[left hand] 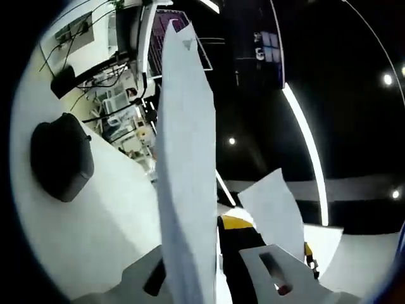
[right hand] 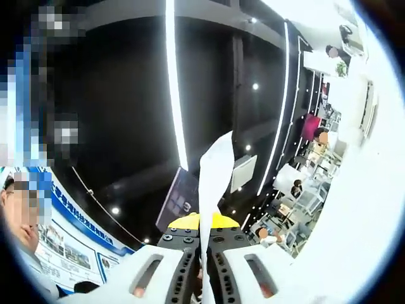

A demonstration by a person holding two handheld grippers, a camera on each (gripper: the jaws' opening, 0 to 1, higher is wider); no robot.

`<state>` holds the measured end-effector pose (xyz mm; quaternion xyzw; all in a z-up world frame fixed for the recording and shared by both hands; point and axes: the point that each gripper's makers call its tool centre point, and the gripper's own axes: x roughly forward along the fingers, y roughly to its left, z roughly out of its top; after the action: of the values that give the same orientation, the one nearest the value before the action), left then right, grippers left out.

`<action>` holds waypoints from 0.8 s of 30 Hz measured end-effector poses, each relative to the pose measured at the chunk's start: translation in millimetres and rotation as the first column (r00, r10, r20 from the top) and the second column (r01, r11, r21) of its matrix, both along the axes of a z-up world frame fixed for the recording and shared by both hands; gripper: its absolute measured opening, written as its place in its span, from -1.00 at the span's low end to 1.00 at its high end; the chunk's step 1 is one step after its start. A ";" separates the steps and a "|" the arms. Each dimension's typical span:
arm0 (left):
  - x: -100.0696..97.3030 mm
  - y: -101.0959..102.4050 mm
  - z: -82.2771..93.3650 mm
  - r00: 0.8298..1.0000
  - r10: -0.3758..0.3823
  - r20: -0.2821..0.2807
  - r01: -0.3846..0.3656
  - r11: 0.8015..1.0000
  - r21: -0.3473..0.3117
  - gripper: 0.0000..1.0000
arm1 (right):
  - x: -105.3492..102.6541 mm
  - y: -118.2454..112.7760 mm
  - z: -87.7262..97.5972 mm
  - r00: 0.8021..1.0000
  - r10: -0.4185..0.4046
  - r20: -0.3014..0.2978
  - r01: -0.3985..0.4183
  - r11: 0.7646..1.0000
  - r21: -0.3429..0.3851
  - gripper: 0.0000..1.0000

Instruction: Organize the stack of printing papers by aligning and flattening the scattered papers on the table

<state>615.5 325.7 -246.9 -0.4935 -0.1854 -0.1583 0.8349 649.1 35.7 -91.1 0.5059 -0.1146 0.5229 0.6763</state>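
Observation:
In the left gripper view the stack of papers (left hand: 186, 158) stands on edge and rises steeply from between the jaws to a pointed corner near the top. My left gripper (left hand: 214, 229) is shut on the stack; its yellow-tipped right pad (left hand: 237, 223) presses the sheet, and the paper hides the other pad. One loose white sheet (left hand: 273, 206) sticks up behind that jaw. In the right gripper view my right gripper (right hand: 204, 223) is shut on a thin upright strip of paper (right hand: 215, 168) that curls slightly above the black pads.
A white table (left hand: 95, 221) lies to the left, with a black rounded object (left hand: 60, 158) and cables (left hand: 95, 76) on it. The right gripper view has a bright white surface (right hand: 364, 190), seated people (right hand: 297, 187) far off and a poster wall (right hand: 69, 250).

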 end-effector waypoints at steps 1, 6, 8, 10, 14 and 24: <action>-0.5 0.8 0.1 1.000 0.001 0.003 -0.001 1.000 -0.005 -0.88 | 1.3 -0.4 -1.3 1.000 -0.002 -0.005 0.002 1.000 0.001 -1.00; -0.3 0.6 0.8 1.000 -0.006 0.009 0.006 1.000 -0.008 -0.87 | 8.9 12.3 -9.5 0.998 0.026 -0.057 -0.025 0.999 0.025 -1.00; -0.9 0.7 1.2 1.000 -0.007 0.012 0.007 1.000 -0.010 -0.87 | 7.7 23.3 -11.2 0.997 0.040 -0.065 -0.039 0.999 0.026 -1.00; -1.4 0.8 1.6 1.000 -0.009 0.014 0.009 1.000 -0.014 -0.87 | 5.9 30.0 -11.5 0.995 0.065 -0.071 -0.062 0.997 0.043 -1.00; -0.8 1.9 0.7 1.000 -0.012 0.008 0.012 1.000 -0.027 -0.87 | 6.4 35.9 -12.2 0.989 0.102 -0.102 -0.093 0.992 0.087 -1.00; -1.5 1.4 0.6 1.000 -0.020 0.011 0.020 0.999 -0.027 -0.87 | -7.3 56.3 1.2 0.976 0.195 -0.097 -0.182 0.974 0.134 -1.00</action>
<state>614.0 327.1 -246.3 -0.5059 -0.1872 -0.1667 0.8254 641.8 92.0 -90.0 0.5835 -0.0609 0.5481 0.5961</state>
